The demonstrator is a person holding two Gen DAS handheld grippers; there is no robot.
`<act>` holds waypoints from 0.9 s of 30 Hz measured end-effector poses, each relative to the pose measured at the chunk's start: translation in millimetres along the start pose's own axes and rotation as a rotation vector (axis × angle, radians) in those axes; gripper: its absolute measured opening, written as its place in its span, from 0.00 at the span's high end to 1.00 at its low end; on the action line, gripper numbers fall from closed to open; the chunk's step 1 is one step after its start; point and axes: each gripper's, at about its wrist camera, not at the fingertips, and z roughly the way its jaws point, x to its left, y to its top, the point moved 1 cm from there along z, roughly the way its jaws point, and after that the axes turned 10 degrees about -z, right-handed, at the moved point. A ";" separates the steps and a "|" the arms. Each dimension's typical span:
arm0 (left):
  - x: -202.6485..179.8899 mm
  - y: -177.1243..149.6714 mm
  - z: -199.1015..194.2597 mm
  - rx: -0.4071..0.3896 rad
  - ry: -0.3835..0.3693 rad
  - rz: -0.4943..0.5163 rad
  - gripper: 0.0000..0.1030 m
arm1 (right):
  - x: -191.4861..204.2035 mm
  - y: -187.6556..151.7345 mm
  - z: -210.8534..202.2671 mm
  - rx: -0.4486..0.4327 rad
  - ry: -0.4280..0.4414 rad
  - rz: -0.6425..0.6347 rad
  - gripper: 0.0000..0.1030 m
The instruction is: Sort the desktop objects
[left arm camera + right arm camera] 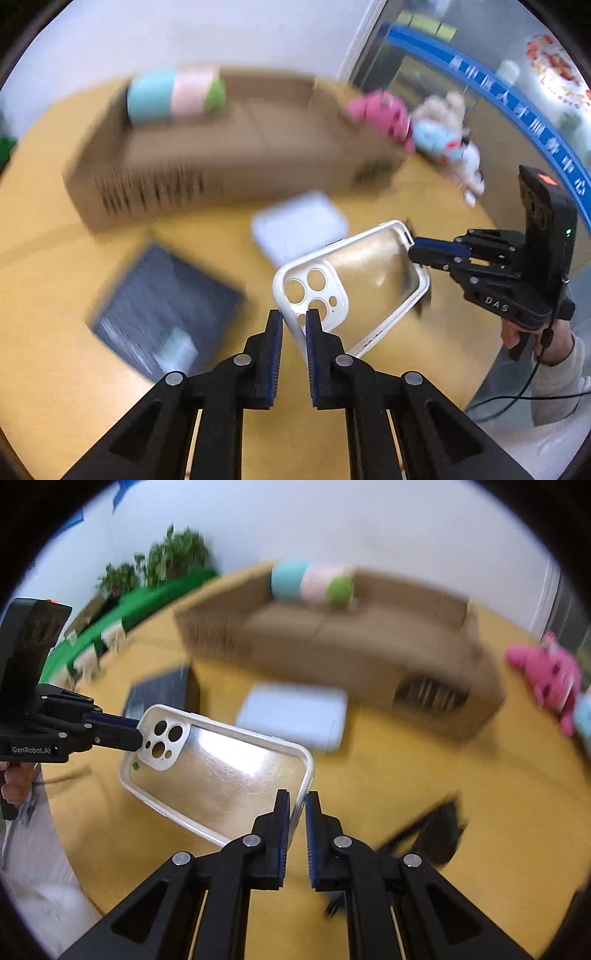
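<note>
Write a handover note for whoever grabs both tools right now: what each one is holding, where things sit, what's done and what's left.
Left tool: shut on the camera-cutout end of the clear phone case with white rim.
Right tool: shut on the case's opposite end; the case hangs in the air between both.
Open brown cardboard box stands behind, a pastel roll at its rim.
On the yellow table: white flat box, dark flat box, pink plush toy.
Done: case lifted. Left: place it, then sort the rest.
</note>
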 end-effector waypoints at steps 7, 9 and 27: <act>11.4 112.5 -35.7 -0.193 0.044 0.050 0.92 | -40.6 98.7 -12.7 -0.190 -0.052 -0.026 0.92; 21.7 142.6 -31.3 -0.204 0.086 0.063 0.92 | -51.7 125.6 -6.3 -0.214 -0.054 -0.028 0.92; 146.8 267.0 128.8 0.143 0.442 -0.026 0.94 | -93.6 225.5 235.4 0.172 0.176 0.109 0.92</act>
